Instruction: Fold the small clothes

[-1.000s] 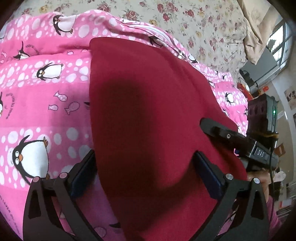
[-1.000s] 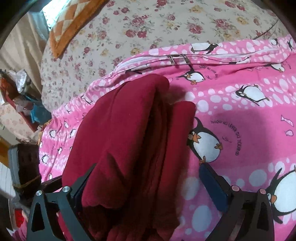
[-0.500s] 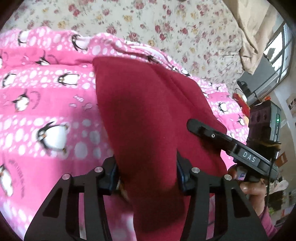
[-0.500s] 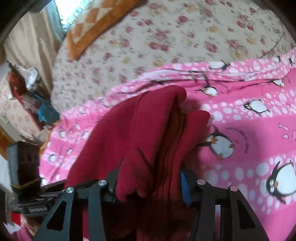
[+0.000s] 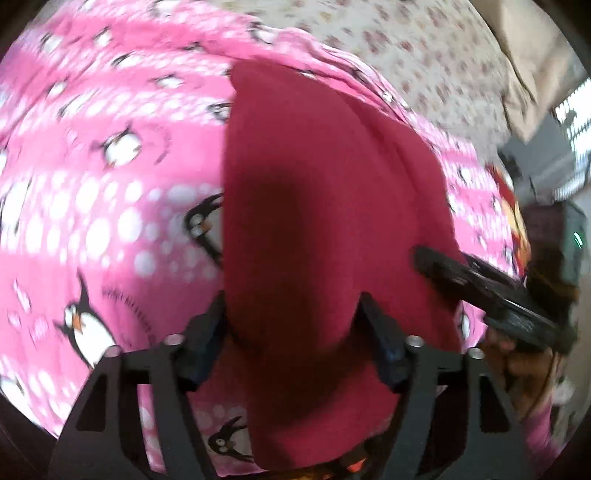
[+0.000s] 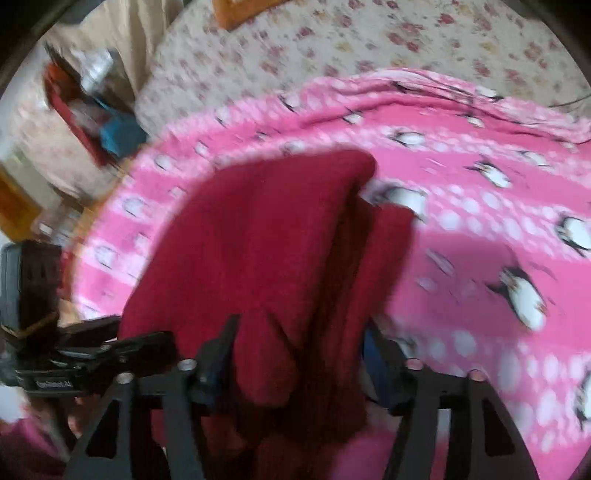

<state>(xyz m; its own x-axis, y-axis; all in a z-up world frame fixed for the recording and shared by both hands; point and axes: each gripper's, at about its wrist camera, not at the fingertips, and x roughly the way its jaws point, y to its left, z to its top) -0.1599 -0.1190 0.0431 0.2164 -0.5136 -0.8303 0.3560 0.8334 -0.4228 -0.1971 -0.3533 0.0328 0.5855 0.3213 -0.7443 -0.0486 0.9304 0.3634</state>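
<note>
A: How many garments does the scene hold?

B: One, a dark red garment (image 5: 325, 206), folded into a thick bundle on a pink penguin blanket (image 5: 110, 177). The right wrist view shows it (image 6: 258, 240) layered, with two stacked folds along its right edge.

A: And the grippers?

B: Two. The left gripper (image 5: 291, 332) straddles the near end of the bundle, cloth filling the gap between its fingers, and its jaws are opening. The right gripper (image 6: 299, 350) does the same at the other near corner, jaws opening with the red folds between them. Blur hides whether the pads press the cloth.

A: Anything around that?

B: The blanket lies on one floral bedsheet (image 6: 369, 48). Each view catches the other gripper at its edge, held by a hand (image 5: 524, 369). One orange patterned cushion (image 6: 236, 11) sits far back.
</note>
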